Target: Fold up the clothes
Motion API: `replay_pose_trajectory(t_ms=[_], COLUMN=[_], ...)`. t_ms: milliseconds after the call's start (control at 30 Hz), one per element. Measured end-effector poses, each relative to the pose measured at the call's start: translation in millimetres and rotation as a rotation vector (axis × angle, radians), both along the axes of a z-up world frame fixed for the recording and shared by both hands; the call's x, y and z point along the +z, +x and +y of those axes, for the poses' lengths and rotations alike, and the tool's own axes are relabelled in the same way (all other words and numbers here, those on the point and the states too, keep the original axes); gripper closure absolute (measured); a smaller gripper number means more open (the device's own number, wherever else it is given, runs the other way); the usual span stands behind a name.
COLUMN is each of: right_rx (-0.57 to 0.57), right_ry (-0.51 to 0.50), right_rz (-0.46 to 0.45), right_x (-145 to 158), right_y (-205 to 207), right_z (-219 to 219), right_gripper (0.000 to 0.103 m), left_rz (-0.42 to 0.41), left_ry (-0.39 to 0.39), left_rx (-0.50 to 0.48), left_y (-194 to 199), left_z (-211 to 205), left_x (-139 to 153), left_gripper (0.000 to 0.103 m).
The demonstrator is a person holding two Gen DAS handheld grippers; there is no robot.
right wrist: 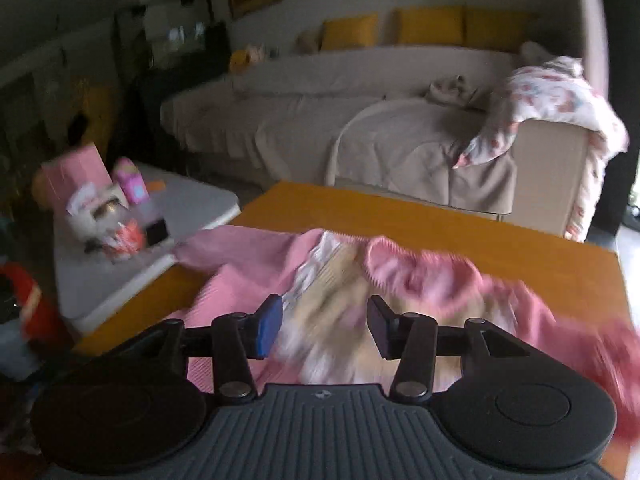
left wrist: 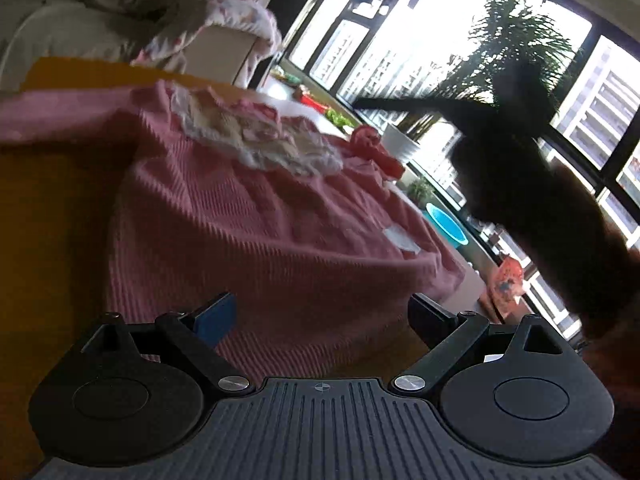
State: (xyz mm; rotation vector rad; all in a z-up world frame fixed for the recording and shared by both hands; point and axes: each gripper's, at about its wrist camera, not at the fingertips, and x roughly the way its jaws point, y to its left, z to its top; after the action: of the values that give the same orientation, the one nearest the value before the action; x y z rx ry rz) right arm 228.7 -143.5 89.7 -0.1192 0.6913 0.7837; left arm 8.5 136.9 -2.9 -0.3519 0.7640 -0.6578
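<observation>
The pink top point(right wrist: 240, 280) lies spread on the orange table point(right wrist: 480, 232), collar rumpled. My left gripper point(left wrist: 320, 320) stands wide and empty; my right gripper point(right wrist: 322, 330) is half apart, empty. Grabbing one layer could drag the top crooked.

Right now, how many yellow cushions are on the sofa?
3, in a row along the sofa's back: left, middle, right. More may hide past the picture's edge.

A beige sofa point(right wrist: 304, 120) with yellow cushions point(right wrist: 430, 26); bright windows point(left wrist: 400, 60), seemingly a palm point(left wrist: 516, 40) outside.
</observation>
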Motion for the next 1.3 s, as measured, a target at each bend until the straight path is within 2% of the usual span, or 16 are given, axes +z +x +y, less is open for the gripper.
replay_pose_trajectory(t_ms=[67,167,300,333,367,400,500,600,800,867,933,1000,1100,1233,1300], right_rx=[-0.014,-0.025,-0.036,-0.032,-0.020,-0.007,-0.023,-0.042,-0.053,-0.079,-0.114,-0.155,-0.192,-0.187,-0.214], right_ry=[-0.004,0.007,-0.002,0.004,0.006,0.003,0.000,0.006,-0.076,-0.019,0.045,0.074,-0.030,-0.195,-0.263], right_rz=[0.024,0.073,0.161,0.154,0.141,0.136,0.045,-0.027,0.014,0.020,-0.006,-0.054,-0.122,-0.056,-0.076], right_x=[-16,-40,-76,-79,-78,-75,-60,-49,-76,-70,-55,-39,-36,-64,-80], right_y=[36,78,101,100,97,94,93,102,119,115,102,84,49,15,2], right_z=[19,41,57,59,60,63,71,80,98,81,50,13,-30,-58,-67], right_gripper=[0.056,0.056,0.056,0.066,0.080,0.099,0.099,0.099,0.097,0.095,0.080,0.070,0.070,0.070,0.068], left_rz=[0.016,-0.002,0.018,0.035,0.045,0.048,0.076,0.081,0.077,0.073,0.071,0.071,0.036,-0.068,-0.108], left_ry=[-0.034,-0.096,-0.077,-0.076,-0.082,-0.097,-0.142,-0.137,-0.121,-0.098,-0.073,-0.057,-0.088,-0.163,-0.192], left_rx=[0.006,-0.024,-0.088,-0.094,-0.100,-0.103,-0.103,-0.110,-0.104,-0.108,-0.110,-0.106,-0.077,-0.053,-0.057], left_y=[0,2,13,15,16,16,17,14,7,5,5,9,20,48,66], left_z=[0,-5,-22,-23,-22,-20,-14,-14,-16,-15,-14,-8,5,3,-12], left_x=[-1,6,1,-5,-9,-10,-14,-13,-13,-10,-8,-4,10,33,37], left_gripper=[0.007,0.007,0.007,0.007,0.007,0.007,0.007,0.007,0.007,0.007,0.007,0.006,0.005,0.002,0.002])
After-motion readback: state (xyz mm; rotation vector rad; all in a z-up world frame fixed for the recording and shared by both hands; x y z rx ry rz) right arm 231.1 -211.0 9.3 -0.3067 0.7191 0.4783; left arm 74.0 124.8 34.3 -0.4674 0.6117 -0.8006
